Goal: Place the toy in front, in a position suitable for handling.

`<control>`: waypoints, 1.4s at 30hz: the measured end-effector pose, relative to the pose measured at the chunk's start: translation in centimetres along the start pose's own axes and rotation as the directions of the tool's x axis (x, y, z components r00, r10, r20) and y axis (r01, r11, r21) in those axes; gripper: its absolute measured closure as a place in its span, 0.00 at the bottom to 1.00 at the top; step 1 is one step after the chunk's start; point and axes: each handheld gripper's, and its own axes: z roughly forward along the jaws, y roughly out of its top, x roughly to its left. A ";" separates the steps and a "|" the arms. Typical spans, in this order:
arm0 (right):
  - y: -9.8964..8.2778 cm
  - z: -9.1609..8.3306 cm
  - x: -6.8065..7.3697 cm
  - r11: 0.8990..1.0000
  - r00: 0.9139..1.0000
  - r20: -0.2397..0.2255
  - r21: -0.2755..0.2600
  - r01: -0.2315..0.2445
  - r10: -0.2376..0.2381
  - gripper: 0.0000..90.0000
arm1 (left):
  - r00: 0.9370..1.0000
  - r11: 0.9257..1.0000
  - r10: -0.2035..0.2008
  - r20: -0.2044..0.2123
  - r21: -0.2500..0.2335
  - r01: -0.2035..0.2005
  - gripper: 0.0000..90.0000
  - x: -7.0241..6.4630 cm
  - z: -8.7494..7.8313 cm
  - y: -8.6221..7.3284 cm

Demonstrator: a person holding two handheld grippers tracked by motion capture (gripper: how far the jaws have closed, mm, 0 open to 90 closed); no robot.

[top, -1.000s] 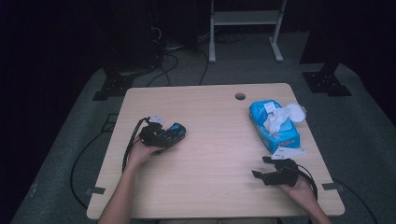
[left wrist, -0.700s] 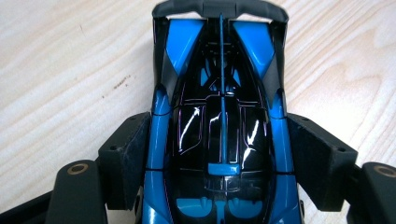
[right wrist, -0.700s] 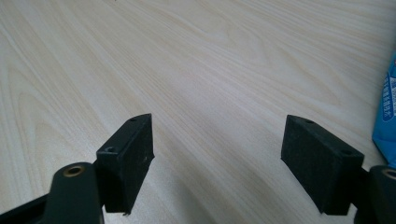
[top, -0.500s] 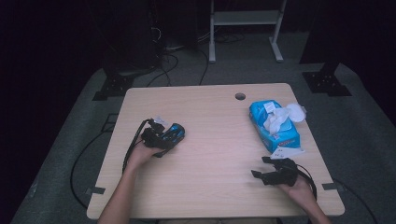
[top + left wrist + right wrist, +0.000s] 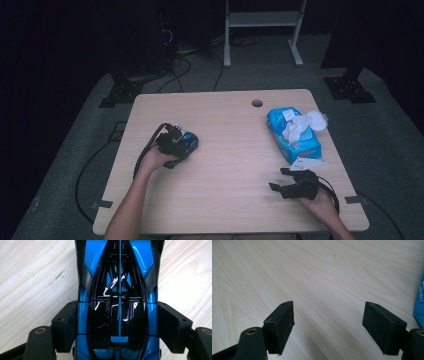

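Two grippers in play: left gripper [image 5: 181, 142] clamped the blue toy car [image 5: 117, 302] by its flanks, on the table's [image 5: 225, 200] left half. Right gripper [image 5: 329, 327] gaped wide, nothing held. Wet-wipe pack [image 5: 292, 134] untouched; wiping not started, I'd judge.

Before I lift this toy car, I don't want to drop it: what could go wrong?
1. The left tongs clamp the glossy blue toy car by its smooth sides; it might slip when lifted.
2. Swung right, it could knock the wipes pack or the open right tongs resting on the table.
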 end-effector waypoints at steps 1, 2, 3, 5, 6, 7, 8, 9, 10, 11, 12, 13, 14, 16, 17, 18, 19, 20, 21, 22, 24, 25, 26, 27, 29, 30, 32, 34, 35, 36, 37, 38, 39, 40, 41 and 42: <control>0.0 0.0 0.0 1.000 1.000 0.000 -0.001 0.000 0.000 0.27 | 1.000 1.000 0.016 0.000 0.009 -0.016 0.29 0.0 0.0 0.1; 0.0 0.0 0.0 1.000 1.000 0.000 0.003 0.000 0.000 0.27 | 1.000 1.000 0.016 0.008 0.021 -0.016 0.29 0.1 -0.1 0.2; 0.0 0.0 0.0 1.000 1.000 0.001 0.001 0.000 0.000 0.27 | 1.000 0.999 0.019 0.010 0.030 -0.019 0.29 0.1 -0.1 0.2; 0.0 0.0 0.0 1.000 1.000 0.002 -0.001 0.002 -0.002 0.27 | 0.999 0.998 0.042 0.003 0.037 -0.042 0.29 0.1 -0.2 0.3; 0.0 0.0 0.0 1.000 1.000 0.001 0.000 0.001 -0.001 0.27 | 0.999 0.998 0.046 -0.001 0.032 -0.045 0.29 0.0 -0.3 0.3; 0.0 0.0 0.0 1.000 1.000 0.002 0.000 0.000 0.000 0.27 | 0.999 0.998 0.047 0.008 0.029 -0.047 0.29 0.1 -0.3 0.3; 0.0 0.0 0.0 1.000 1.000 0.002 0.000 -0.001 0.001 0.27 | 0.999 0.998 0.050 0.016 0.024 -0.050 0.29 0.1 -0.3 0.2; 0.0 0.0 0.0 1.000 1.000 0.002 0.000 -0.002 0.002 0.27 | 0.999 0.998 0.052 0.016 0.018 -0.052 0.29 0.1 -0.4 0.2; 0.0 0.0 0.0 1.000 1.000 0.003 -0.001 -0.001 0.001 0.27 | 0.999 0.998 0.054 0.011 0.012 -0.054 0.29 0.0 -0.5 0.2; 0.0 0.0 0.0 1.000 1.000 0.002 -0.001 -0.001 0.001 0.27 | 0.998 0.998 0.055 0.003 0.004 -0.055 0.29 0.0 -0.6 0.2; 0.0 0.0 0.0 1.000 1.000 0.003 -0.002 -0.001 0.001 0.27 | 0.998 0.998 0.059 0.001 0.001 -0.059 0.29 0.0 -0.7 0.2; 0.0 0.0 0.0 1.000 1.000 0.003 -0.001 -0.001 0.001 0.27 | 0.998 0.998 0.061 0.000 -0.012 -0.061 0.29 0.0 -1.0 0.2; 0.0 0.0 0.0 1.000 1.000 0.004 -0.003 -0.001 0.001 0.27 | 0.998 0.998 0.059 0.007 -0.028 -0.059 0.29 0.0 -1.2 0.2; 0.0 -0.1 0.0 1.000 1.000 0.005 -0.004 -0.003 0.003 0.27 | 0.998 0.997 0.066 0.011 -0.048 -0.065 0.29 -0.2 -1.7 0.3; 0.0 -0.1 0.0 1.000 1.000 0.006 -0.006 -0.005 0.005 0.27 | 0.997 0.996 0.075 0.008 -0.057 -0.074 0.29 -0.5 -1.9 0.5; 0.0 -0.1 -0.1 1.000 1.000 0.006 -0.009 -0.006 0.006 0.27 | 0.996 0.994 0.088 0.010 -0.067 -0.087 0.29 -0.9 -2.2 0.6; 0.0 -0.2 -0.1 1.000 1.000 0.007 -0.012 -0.007 0.007 0.27 | 0.994 0.992 0.107 0.020 -0.076 -0.105 0.29 -1.4 -2.4 0.9; 0.0 -0.2 -0.2 1.000 1.000 0.009 -0.014 -0.010 0.011 0.27 | 0.992 0.989 0.123 0.030 -0.092 -0.120 0.29 -2.0 -2.7 1.2; 0.0 -0.3 -0.2 1.000 1.000 0.010 -0.016 -0.015 0.015 0.27 | 0.989 0.985 0.144 0.033 -0.103 -0.140 0.29 -2.7 -2.8 1.5; 0.0 -0.4 -0.3 0.999 1.000 0.014 -0.027 -0.017 0.017 0.27 | 0.985 0.980 0.167 0.039 -0.113 -0.162 0.29 -3.5 -2.9 1.9; 0.0 -0.6 -0.4 0.999 1.000 0.017 -0.035 -0.025 0.026 0.27 | 0.972 0.968 0.229 0.047 -0.118 -0.222 0.29 -5.3 -2.9 2.6; 0.0 -0.6 -0.4 0.999 1.000 0.017 -0.035 -0.025 0.026 0.27 | 0.966 0.962 0.251 0.054 -0.121 -0.244 0.29 -6.3 -2.7 3.0; 0.0 -0.7 -0.4 0.999 0.999 0.019 -0.037 -0.027 0.028 0.27 | 0.959 0.956 0.277 0.062 -0.121 -0.268 0.29 -7.2 -2.5 3.3; 0.0 -0.7 -0.5 0.999 0.999 0.020 -0.041 -0.028 0.029 0.27 | 0.952 0.950 0.297 0.071 -0.126 -0.287 0.29 -8.2 -2.2 3.6; -0.1 -0.9 -0.6 0.998 0.999 0.023 -0.047 -0.033 0.034 0.27 | 0.936 0.938 0.337 0.104 -0.121 -0.325 0.29 -9.8 -1.6 4.1; -0.1 -0.9 -0.7 0.998 0.999 0.025 -0.049 -0.034 0.035 0.27 | 0.928 0.933 0.354 0.119 -0.122 -0.340 0.29 -10.5 -1.2 4.3; -0.2 -1.1 -0.8 0.998 0.999 0.027 -0.054 -0.036 0.038 0.27 | 0.914 0.923 0.381 0.138 -0.116 -0.367 0.29 -11.9 -0.6 4.8; -0.2 -1.3 -0.9 0.998 0.999 0.031 -0.059 -0.037 0.039 0.27 | 0.902 0.914 0.403 0.157 -0.123 -0.387 0.29 -13.0 -0.2 5.1; -0.2 -1.3 -0.9 0.998 0.999 0.031 -0.059 -0.037 0.039 0.27 | 0.894 0.909 0.414 0.170 -0.127 -0.396 0.29 -13.5 -0.1 5.2; -0.2 -1.4 -0.9 0.997 0.998 0.033 -0.064 -0.042 0.044 0.27 | 0.886 0.901 0.431 0.173 -0.124 -0.415 0.29 -14.0 0.0 5.4; -0.2 -1.4 -0.9 0.997 0.998 0.033 -0.064 -0.042 0.044 0.27 | 0.880 0.897 0.441 0.177 -0.124 -0.424 0.29 -14.5 0.2 5.6; -0.2 -1.4 -1.0 0.997 0.998 0.033 -0.064 -0.042 0.044 0.27 | 0.874 0.892 0.451 0.182 -0.120 -0.435 0.29 -14.8 0.4 5.7; -0.2 -1.4 -1.0 0.997 0.998 0.033 -0.064 -0.043 0.045 0.27 | 0.869 0.889 0.457 0.190 -0.113 -0.443 0.29 -15.1 0.7 5.9; -0.2 -1.4 -1.0 0.997 0.998 0.034 -0.065 -0.042 0.044 0.27 | 0.870 0.890 0.456 0.189 -0.112 -0.442 0.29 -15.2 0.9 5.9; -0.2 -1.5 -1.0 0.997 0.998 0.034 -0.066 -0.042 0.044 0.27 | 0.867 0.889 0.459 0.194 -0.103 -0.447 0.29 -15.4 1.2 6.0; -0.2 -1.5 -1.0 0.997 0.999 0.035 -0.068 -0.039 0.041 0.27 | 0.864 0.886 0.463 0.198 -0.097 -0.453 0.29 -15.6 1.5 6.0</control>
